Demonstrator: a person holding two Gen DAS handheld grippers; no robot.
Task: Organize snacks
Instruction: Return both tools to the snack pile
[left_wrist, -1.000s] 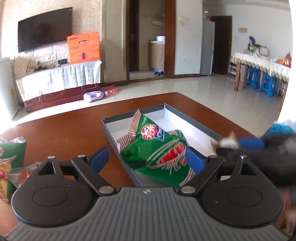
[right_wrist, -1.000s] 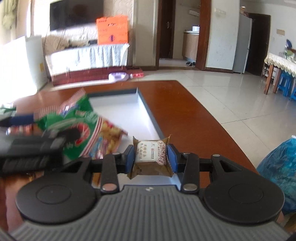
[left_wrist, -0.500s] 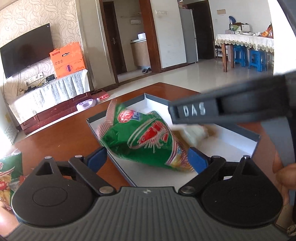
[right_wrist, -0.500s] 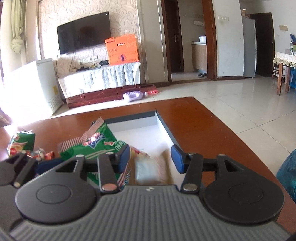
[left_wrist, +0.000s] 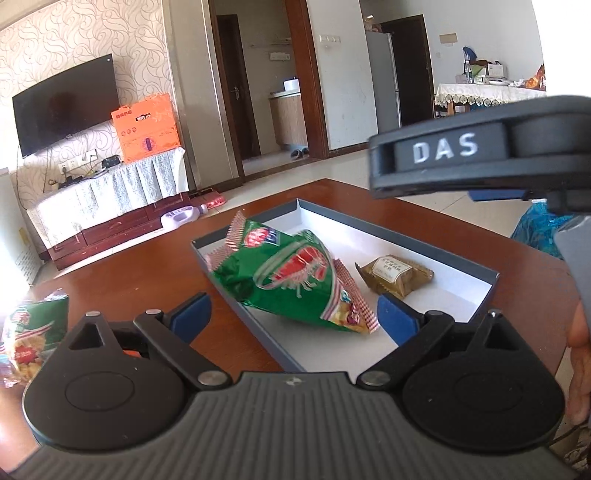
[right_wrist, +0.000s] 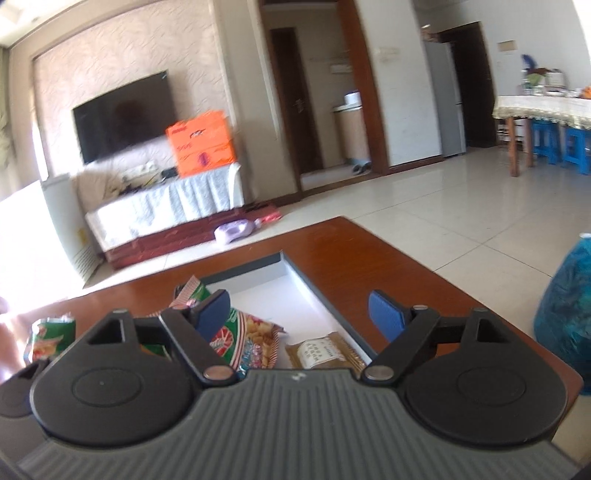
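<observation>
At the far left of the wooden table (left_wrist: 122, 280), outside the box, lies one green snack bag (left_wrist: 35, 332) with a smaller wrapper partly hidden under it – what that second piece is cannot be made out. Next comes the left gripper (left_wrist: 293, 315): its two blue pads stand wide apart and are opening, and they press on nothing, though the end of a chip bag lies between them.

In the middle sits one shallow box (left_wrist: 417, 234) with dark grey walls and a white floor. Two snacks are in it. The larger is a green chip bag (left_wrist: 291, 280) with a red shrimp picture and red-and-white checked ends; it lies tilted over the box's left wall, partly inside. Just right of it, flat on the white floor and apart from the bag, is one small brown wrapped cake (left_wrist: 395, 275) with a pale label.

From the right wrist view the same two lie below the right gripper (right_wrist: 299, 314), whose jaws are opening – the cake (right_wrist: 323, 352) rests on the box floor under the gap, touched by neither pad, so that gripper is empty. In the left wrist view this gripper's black finger crosses the upper right.

At the far right, off the table, is one blue plastic bag (right_wrist: 565, 306). One black television (left_wrist: 66, 105) and one orange carton (left_wrist: 146, 127) stand against the back wall.
</observation>
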